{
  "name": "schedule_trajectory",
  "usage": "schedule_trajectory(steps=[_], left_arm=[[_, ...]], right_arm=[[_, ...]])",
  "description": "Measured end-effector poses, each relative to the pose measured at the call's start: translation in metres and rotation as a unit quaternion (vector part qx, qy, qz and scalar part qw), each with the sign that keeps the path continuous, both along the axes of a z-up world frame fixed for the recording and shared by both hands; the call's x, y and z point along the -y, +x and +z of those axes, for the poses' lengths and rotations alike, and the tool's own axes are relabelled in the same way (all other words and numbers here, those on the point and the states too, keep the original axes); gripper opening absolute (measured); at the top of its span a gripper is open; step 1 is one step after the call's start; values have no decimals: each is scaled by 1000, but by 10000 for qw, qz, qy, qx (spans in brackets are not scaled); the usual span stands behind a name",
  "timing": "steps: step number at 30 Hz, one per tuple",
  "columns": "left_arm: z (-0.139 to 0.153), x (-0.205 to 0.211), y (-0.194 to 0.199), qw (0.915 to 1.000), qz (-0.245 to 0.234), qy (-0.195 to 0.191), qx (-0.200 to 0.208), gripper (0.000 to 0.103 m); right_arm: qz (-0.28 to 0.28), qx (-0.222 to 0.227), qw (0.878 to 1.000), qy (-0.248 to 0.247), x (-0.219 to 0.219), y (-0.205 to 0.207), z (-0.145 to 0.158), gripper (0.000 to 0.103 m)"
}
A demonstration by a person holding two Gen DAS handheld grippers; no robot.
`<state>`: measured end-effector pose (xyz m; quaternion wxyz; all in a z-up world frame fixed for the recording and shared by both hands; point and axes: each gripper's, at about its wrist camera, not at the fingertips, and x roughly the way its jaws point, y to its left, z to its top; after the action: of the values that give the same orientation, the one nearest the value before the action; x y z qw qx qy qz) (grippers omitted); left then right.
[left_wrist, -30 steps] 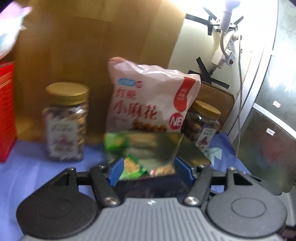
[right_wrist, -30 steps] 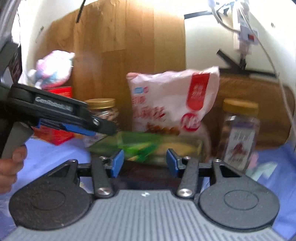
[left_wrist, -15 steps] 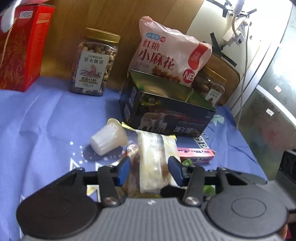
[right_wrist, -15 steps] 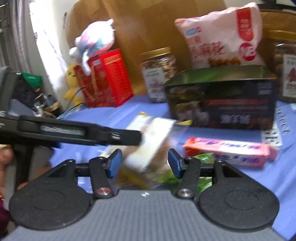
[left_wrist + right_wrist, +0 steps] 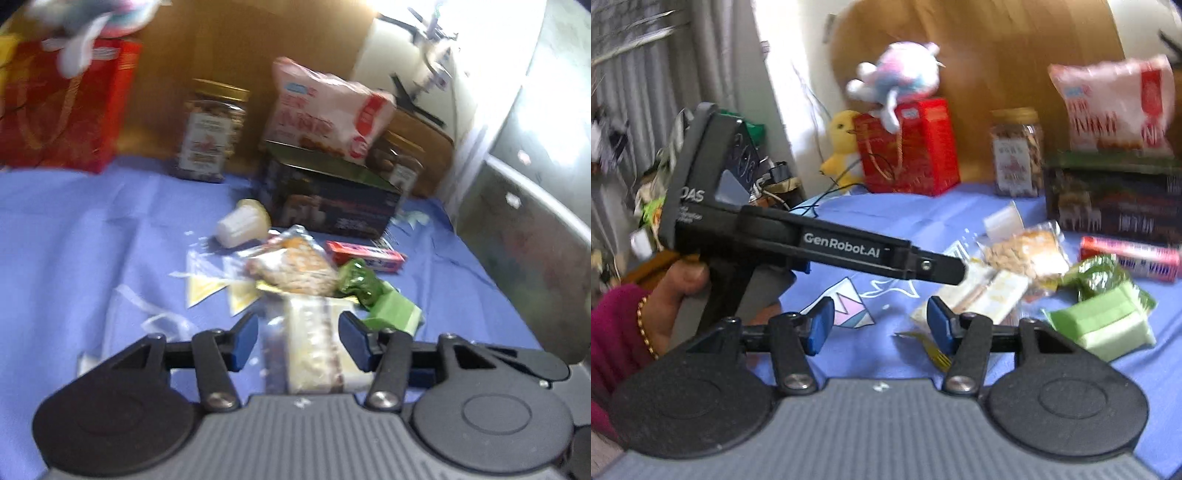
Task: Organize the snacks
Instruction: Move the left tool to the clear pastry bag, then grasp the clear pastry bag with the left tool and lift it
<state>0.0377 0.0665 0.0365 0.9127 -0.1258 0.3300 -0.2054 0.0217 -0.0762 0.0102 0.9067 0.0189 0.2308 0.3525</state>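
Loose snacks lie on a blue cloth (image 5: 92, 240): a clear-wrapped cream bar (image 5: 314, 347), a cracker packet (image 5: 295, 269), a white jelly cup (image 5: 240, 223), a pink stick pack (image 5: 365, 254), a green foil candy (image 5: 356, 282) and a pale green pack (image 5: 395, 314). A dark open tin box (image 5: 332, 199) stands behind them. My left gripper (image 5: 297, 338) is open with the cream bar between its fingers, not pinched. My right gripper (image 5: 877, 323) is open and empty over bare cloth; the left gripper's body (image 5: 812, 243) crosses in front of it.
Along the wooden back wall stand a red gift box (image 5: 62, 107) with a plush toy (image 5: 897, 77) on top, two nut jars (image 5: 210, 133), and a pink snack bag (image 5: 325, 114). A yellow plush (image 5: 842, 147) and clutter sit at the left. A metal cabinet (image 5: 535, 221) bounds the right.
Both grippers pulled back from the tin box toward the table's front. The views widened; the loose snack pile now lies ahead, and the cream bar sits between my left fingers.
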Motion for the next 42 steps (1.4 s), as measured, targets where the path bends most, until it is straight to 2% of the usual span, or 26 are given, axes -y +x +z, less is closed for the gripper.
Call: schedule_trajectory(steps=[3, 5, 7, 10, 12, 15, 18, 25, 31, 33, 36, 39, 42], left_arm=[[-1, -23, -10, 9984, 331, -432, -164, 50], [-3, -34, -16, 9964, 437, -676, -280, 50], [-6, -37, -22, 9940, 339, -954, -424, 50], [-12, -26, -31, 9906, -18, -1221, -610, 50], [-19, -14, -32, 9881, -261, -1296, -784, 50], [-30, 0, -26, 9869, -317, -1212, -1021, 50], [-37, -1, -18, 9840, -229, -1330, -1161, 50], [-39, -33, -15, 9830, 287, -1462, -1069, 50], [-39, -52, -16, 9816, 504, -1534, -1019, 59], [-38, -53, -17, 9820, 489, -1538, -977, 63], [-35, -52, -20, 9842, 406, -1470, -899, 68], [-36, -46, -23, 9880, 251, -1253, -863, 70], [-38, -36, -30, 9927, 92, -901, -800, 70]], right_arm=[[-328, 211, 9992, -121, 11, 9, 8, 58], [-598, 45, 9982, 67, 28, 30, 13, 58], [-931, -229, 9952, 179, 41, 57, 15, 58], [-1115, -591, 9918, 213, 48, 91, 11, 57], [-1087, -810, 9906, 202, 47, 104, 5, 57], [-965, -1074, 9895, 95, 39, 117, -5, 52], [-753, -1209, 9898, 70, 33, 103, -11, 50], [-370, -1256, 9914, 53, 30, 66, -15, 51], [229, -1350, 9903, 248, 21, 20, -17, 53], [452, -1231, 9912, 185, 15, 3, -16, 53], [337, -739, 9966, -127, 7, -19, -13, 58], [86, -318, 9977, -584, -1, -27, -13, 59], [1, -136, 9945, -1035, -13, -26, -21, 59]])
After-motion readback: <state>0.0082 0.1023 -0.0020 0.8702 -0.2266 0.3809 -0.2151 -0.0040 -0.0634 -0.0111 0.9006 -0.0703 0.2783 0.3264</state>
